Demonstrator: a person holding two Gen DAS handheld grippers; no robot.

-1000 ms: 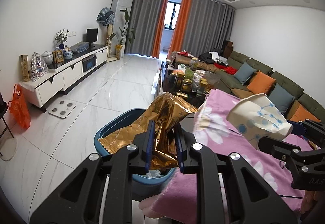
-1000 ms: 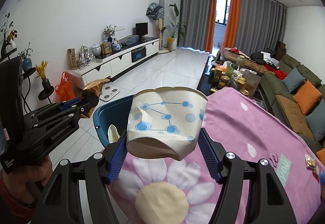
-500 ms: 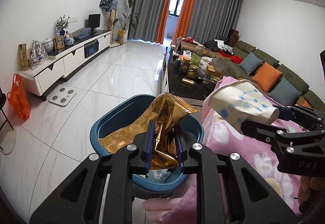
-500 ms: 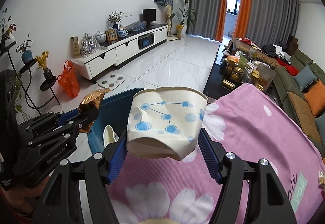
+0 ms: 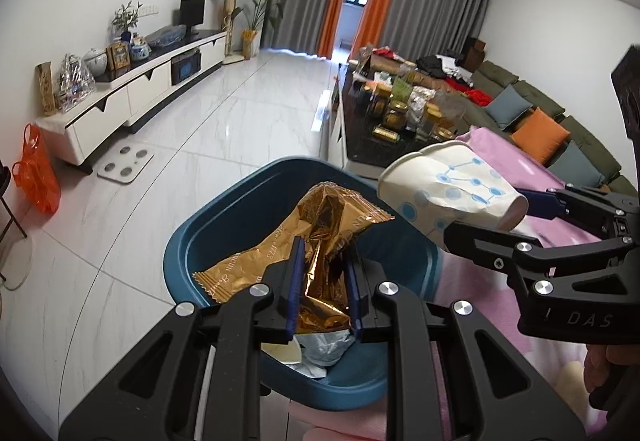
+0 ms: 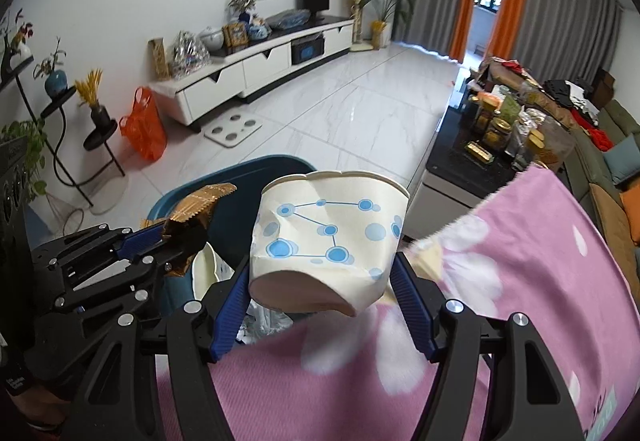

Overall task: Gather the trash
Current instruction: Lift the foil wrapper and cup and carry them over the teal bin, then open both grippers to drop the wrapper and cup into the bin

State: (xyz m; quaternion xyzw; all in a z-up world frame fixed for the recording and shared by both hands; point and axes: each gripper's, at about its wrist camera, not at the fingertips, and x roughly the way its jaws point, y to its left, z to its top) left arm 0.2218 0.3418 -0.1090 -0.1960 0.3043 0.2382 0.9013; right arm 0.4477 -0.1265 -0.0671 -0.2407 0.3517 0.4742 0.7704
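Left gripper clamped on gold foil wrapper, directly above blue trash bin. Right gripper clamped on crumpled paper cup, over the bin's rim nearest the pink tablecloth; left hand nearer the bin's middle.
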